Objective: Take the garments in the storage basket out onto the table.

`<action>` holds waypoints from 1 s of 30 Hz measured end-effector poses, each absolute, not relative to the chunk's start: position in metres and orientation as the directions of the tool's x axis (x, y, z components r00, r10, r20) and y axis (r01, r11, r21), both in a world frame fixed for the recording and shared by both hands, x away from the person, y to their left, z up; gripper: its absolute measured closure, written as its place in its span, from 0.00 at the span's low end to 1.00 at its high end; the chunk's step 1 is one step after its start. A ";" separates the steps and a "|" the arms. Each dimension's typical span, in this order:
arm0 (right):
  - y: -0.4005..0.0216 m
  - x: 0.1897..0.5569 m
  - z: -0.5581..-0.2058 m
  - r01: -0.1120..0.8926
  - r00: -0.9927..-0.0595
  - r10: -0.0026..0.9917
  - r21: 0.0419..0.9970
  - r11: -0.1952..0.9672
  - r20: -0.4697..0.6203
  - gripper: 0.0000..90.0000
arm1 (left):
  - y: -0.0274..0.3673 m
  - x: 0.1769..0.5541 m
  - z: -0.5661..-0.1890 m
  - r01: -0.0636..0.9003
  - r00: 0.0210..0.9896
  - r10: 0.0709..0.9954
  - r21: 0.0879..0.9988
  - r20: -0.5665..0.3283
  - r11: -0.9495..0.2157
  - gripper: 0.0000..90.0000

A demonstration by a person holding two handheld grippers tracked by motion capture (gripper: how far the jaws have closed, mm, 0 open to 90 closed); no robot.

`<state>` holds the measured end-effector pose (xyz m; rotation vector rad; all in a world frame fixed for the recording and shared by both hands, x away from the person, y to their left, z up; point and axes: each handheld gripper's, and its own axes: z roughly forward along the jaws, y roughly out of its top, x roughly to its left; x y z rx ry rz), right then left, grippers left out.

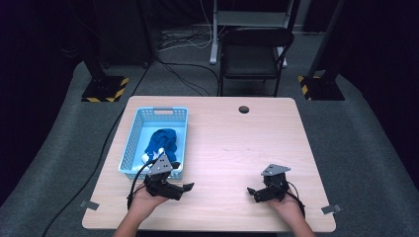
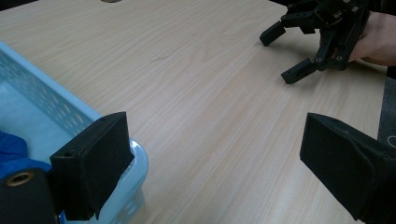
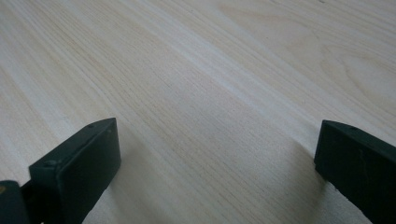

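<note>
The wooden table [image 1: 232, 163] is spanning the middle of the high view, and the light blue basket [image 1: 136, 129] is sitting left of centre on it with the blue cloth [image 1: 163, 140] lying inside. The left gripper [image 1: 184, 188] is hovering just below the basket's near rim, jaws spread wide and holding nothing. The right gripper [image 1: 253, 193] is hanging over bare table at lower right, well apart from the basket, likewise spread wide and holding nothing.

Between our left gripper [image 1: 185, 187] and right gripper [image 1: 252, 192] we have bare table [image 1: 237, 148] to pass, while the blue basket [image 1: 129, 148] blocks the left side.
</note>
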<state>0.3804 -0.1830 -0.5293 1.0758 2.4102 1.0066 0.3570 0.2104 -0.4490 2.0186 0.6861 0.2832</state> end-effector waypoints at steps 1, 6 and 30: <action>-0.183 0.380 -0.529 0.523 -0.667 0.745 0.712 0.469 -0.001 0.00 | 0.211 0.357 -0.449 0.354 0.813 0.577 0.851 -0.076 -0.388 0.09; -0.183 0.380 -0.529 0.523 -0.667 0.745 0.712 0.469 -0.001 0.00 | 0.215 0.359 -0.447 0.362 0.801 0.593 0.852 -0.077 -0.379 0.09; -0.183 0.381 -0.529 0.523 -0.667 0.745 0.712 0.469 -0.001 0.00 | 0.235 0.368 -0.434 0.392 0.735 0.674 0.857 -0.073 -0.334 0.09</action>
